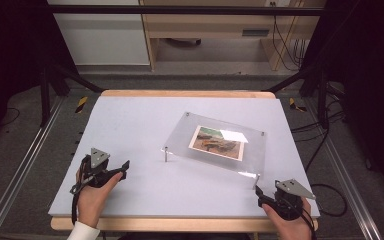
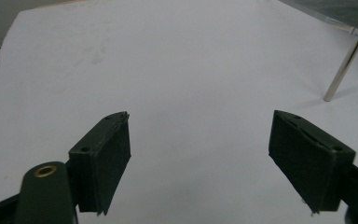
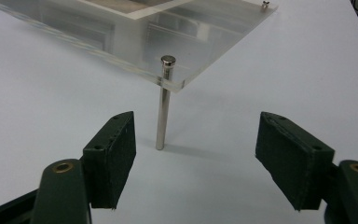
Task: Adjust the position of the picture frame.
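Left of the acrylic frame (image 1: 215, 143), well apart from it, the left tongs (image 1: 125, 166) sat low over the table (image 1: 135, 120), gaping wide with nothing between the jaws, just bare white surface. The frame itself stood right of the table's centre on thin metal legs, a printed picture (image 1: 218, 141) sandwiched inside. At the frame's near right corner, the right tongs (image 1: 258, 192) were spread wide too, gripping nothing, with one metal leg (image 3: 162, 105) standing just ahead of the jaws.

Right hand-held gripper (image 3: 196, 158) jaws wide apart, low in frame; metal leg (image 3: 163, 105) of clear acrylic panel (image 3: 135, 42) centre frame, standing on desk (image 3: 279, 60).
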Motion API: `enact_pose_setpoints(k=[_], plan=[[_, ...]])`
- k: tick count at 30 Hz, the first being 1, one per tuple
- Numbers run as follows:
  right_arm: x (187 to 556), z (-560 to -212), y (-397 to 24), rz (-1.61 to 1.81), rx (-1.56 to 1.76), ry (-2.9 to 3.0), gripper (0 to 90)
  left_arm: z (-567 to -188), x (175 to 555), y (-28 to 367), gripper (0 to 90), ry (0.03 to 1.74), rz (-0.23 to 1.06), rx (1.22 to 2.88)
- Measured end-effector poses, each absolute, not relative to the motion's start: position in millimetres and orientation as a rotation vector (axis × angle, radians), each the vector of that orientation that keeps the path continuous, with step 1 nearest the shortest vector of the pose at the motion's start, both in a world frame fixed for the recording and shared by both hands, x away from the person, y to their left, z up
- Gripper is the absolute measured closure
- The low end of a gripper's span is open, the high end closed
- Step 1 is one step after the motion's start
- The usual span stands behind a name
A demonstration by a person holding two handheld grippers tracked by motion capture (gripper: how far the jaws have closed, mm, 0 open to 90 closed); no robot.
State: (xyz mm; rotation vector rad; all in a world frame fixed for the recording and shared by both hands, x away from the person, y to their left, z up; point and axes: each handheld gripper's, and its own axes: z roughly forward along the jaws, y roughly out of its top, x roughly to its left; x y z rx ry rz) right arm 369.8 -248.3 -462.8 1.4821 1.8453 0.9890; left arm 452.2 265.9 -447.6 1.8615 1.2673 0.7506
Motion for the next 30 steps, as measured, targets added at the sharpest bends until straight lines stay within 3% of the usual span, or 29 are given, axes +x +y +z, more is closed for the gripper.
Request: enact_pose_setpoints(k=[7,17,22,30], plan=[[379.4,-468.4,-239.5,0.995,1.481,1.875,39.2,-447.5,450.3,256.9,22.3,1.243,0.761,1.863],[397.2,-474.0,-241.4,1.111,1.546,1.847,61.2,-448.3,449.1,247.3,29.6,1.208,0.75,1.863],[402.3,-476.9,-237.1,1.135,1.538,1.87,67.9,-446.0,447.2,242.8,33.6,1.177,0.75,1.861],[407.7,-481.0,-237.2,1.156,1.537,1.89,81.6,-444.8,445.8,232.6,39.3,1.128,0.683,1.852]])
